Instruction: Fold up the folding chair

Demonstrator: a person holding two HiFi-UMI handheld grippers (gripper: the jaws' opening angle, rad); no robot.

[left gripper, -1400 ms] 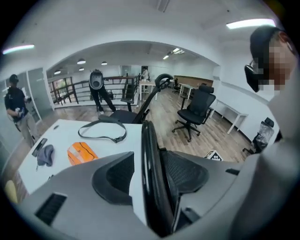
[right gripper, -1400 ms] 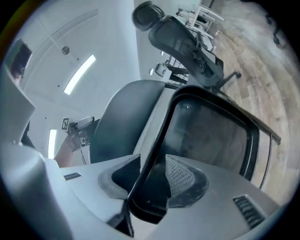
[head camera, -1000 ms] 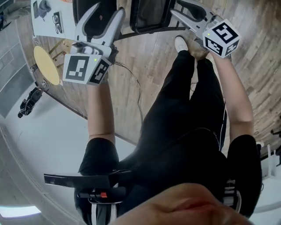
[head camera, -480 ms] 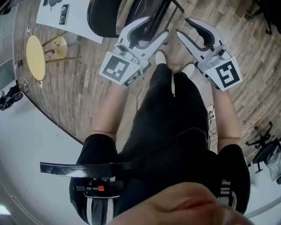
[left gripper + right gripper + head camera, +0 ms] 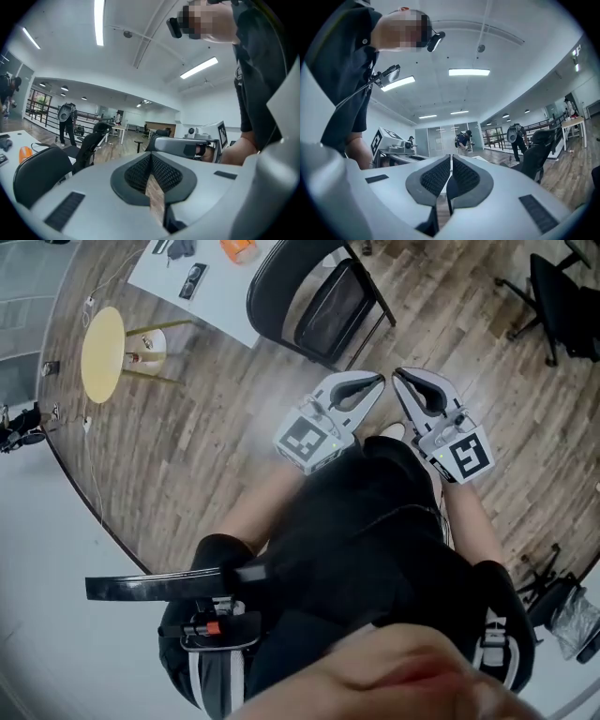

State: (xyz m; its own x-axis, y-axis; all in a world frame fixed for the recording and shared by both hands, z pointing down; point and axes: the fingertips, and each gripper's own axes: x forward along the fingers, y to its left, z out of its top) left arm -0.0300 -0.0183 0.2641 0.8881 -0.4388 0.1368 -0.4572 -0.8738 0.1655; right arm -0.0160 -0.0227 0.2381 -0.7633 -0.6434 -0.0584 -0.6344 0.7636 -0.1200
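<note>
Head view: the black folding chair (image 5: 277, 282) stands on the wood floor (image 5: 216, 456) at the far side, just beside a white table (image 5: 220, 301) and well apart from both grippers. The left gripper (image 5: 378, 382) and right gripper (image 5: 397, 377) hover side by side above the person's legs (image 5: 375, 512), their tips close to each other. Each gripper's jaws have just been closing and now sit pressed together with nothing between them. A yellow round stool (image 5: 103, 352) stands at far left.

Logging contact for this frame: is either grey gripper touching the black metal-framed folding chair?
No: the left gripper and right gripper hang shut by the person's legs, wooden floor between them and the black folding chair.
</note>
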